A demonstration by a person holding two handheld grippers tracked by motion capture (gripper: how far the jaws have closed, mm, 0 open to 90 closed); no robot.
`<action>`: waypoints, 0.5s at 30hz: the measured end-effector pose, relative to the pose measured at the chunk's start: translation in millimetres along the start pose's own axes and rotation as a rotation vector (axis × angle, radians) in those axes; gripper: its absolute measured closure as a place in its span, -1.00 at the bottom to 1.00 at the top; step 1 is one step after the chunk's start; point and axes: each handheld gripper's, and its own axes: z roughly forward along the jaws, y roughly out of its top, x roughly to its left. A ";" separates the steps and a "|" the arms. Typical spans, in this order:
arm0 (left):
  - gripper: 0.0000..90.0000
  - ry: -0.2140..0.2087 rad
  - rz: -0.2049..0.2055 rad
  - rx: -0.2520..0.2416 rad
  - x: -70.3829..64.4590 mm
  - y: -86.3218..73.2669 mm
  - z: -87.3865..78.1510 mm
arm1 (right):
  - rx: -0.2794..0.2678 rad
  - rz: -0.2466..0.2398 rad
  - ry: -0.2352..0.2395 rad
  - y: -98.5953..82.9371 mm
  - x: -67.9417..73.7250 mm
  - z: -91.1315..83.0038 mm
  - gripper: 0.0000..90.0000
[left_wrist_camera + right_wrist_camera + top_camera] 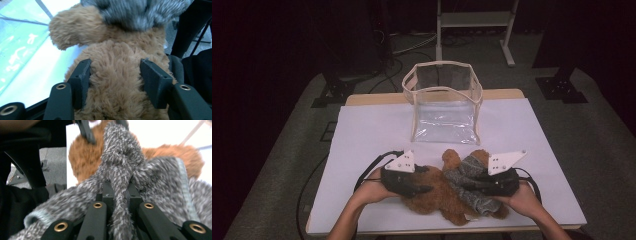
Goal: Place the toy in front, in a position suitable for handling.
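Note:
A brown teddy bear (432,199) lies near the front edge of the white table (362,135), with a grey fuzzy knit garment (468,181) around its right part. My left gripper (424,181) reaches in from the left. In the left gripper view its jaws press into both sides of the bear's furry body (117,57), so the left gripper (115,78) is shut on it. My right gripper (470,186) comes in from the right. In the right gripper view the right gripper (120,192) is shut on a bunched fold of the grey garment (155,180), with the bear (82,155) behind it.
An open clear plastic bag (444,102) with cream trim stands upright at the middle back of the table, also seen as the clear bag (17,42). A white frame stand (474,20) and black stand feet (562,87) sit on the carpet beyond the table.

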 end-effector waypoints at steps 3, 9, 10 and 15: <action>0.00 0.001 0.000 0.011 -2.7 -1.9 -0.1 | 0.002 -0.037 -0.027 21.1 -3.1 2.4 0.80; -0.01 -0.006 0.010 0.017 -5.3 -1.6 -0.6 | 0.056 -0.066 -0.016 47.1 -17.7 35.5 0.80; -0.01 -0.007 0.008 0.011 -5.5 -2.6 -0.6 | 0.070 -0.065 -0.019 46.5 -18.1 36.2 0.80; -0.03 -0.006 0.009 0.006 -5.8 -3.3 0.1 | 0.123 -0.004 -0.068 27.3 -31.6 17.2 0.80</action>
